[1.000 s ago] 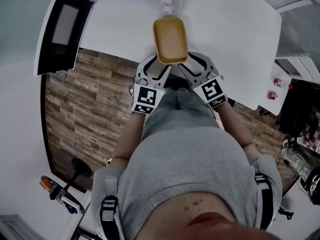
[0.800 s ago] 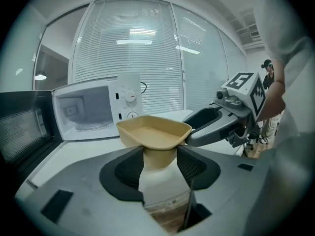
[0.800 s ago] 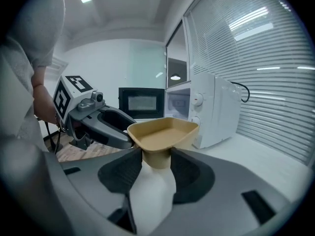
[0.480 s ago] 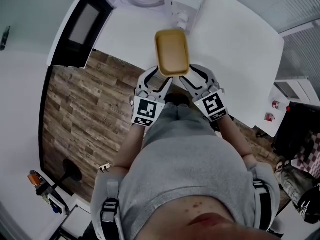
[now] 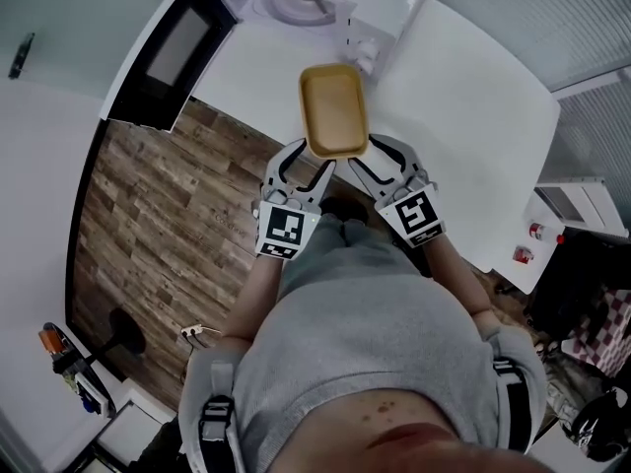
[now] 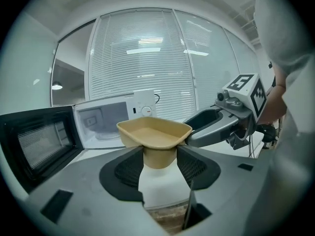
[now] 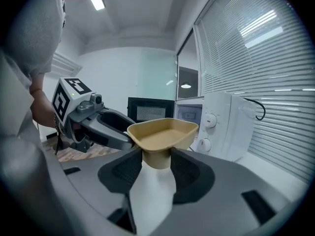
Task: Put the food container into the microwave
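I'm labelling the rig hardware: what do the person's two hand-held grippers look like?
Both the left hand-held gripper and right hand-held gripper have curved grey jaws with black textured pads. Each carries a white cube printed with black square markers. The person wears a grey top.

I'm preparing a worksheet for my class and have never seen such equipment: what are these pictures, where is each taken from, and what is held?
No robot here: a person wears a downward-looking camera on the head and carries a hand-held gripper in each hand, each with its own camera looking along its jaws. The left hand-held gripper and the right hand-held gripper both clamp one empty tan food container over a white table. On the table stands a white microwave, its door open.
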`<state>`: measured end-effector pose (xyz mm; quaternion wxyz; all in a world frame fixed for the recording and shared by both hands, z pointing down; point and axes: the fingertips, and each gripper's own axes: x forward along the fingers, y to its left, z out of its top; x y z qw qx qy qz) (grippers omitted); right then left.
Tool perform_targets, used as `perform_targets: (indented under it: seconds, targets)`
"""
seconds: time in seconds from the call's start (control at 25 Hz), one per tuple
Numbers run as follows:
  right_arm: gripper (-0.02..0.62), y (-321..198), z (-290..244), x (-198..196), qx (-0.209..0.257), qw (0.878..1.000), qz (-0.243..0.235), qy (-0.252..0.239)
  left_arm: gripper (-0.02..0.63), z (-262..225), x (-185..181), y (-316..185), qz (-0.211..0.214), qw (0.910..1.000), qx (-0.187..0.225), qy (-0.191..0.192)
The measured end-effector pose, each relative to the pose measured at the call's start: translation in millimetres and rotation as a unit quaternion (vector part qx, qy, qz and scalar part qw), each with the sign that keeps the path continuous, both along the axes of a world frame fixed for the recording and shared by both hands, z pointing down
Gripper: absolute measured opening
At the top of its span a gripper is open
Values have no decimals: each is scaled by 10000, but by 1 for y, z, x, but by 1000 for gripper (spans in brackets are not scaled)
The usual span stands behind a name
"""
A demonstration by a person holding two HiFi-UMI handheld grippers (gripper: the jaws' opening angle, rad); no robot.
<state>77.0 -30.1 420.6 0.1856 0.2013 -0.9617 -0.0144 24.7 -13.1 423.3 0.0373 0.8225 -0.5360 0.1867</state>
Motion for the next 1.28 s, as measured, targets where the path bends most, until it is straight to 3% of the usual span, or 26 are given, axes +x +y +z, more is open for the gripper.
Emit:
perform_targets:
  seconds: [0.56, 1.28]
  targets:
    - [235, -9, -4, -13, 90, 9995, -301, -99, 213, -4, -12, -6, -280, 9996, 63, 4]
    - [235, -62, 13, -86, -98, 9983, 566, 56, 213, 13, -88, -69, 620, 9980, -50, 65]
